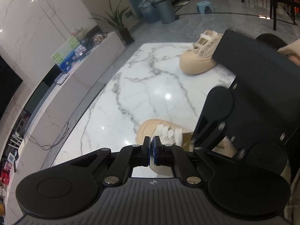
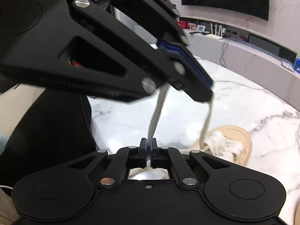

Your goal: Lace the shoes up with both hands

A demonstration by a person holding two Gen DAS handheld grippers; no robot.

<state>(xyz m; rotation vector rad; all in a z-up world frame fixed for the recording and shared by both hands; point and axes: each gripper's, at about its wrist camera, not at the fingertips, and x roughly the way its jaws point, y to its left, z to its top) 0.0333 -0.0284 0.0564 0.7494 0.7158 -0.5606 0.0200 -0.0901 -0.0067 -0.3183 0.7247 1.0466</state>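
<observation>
Here both hand-held grippers (image 2: 149, 150) pinch the shoelace (image 2: 154, 118).

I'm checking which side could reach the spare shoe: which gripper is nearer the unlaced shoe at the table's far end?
Right. The right gripper stretches toward the unlaced shoe; the left gripper sits back by the near shoe's toe.

A beige shoe (image 2: 234, 136) with cream-white laces (image 2: 219, 144) sits on a white marble table (image 1: 142, 86) veined in grey. Both grippers are black with blue pads: left gripper (image 1: 151, 148), right gripper (image 2: 149, 150).
</observation>
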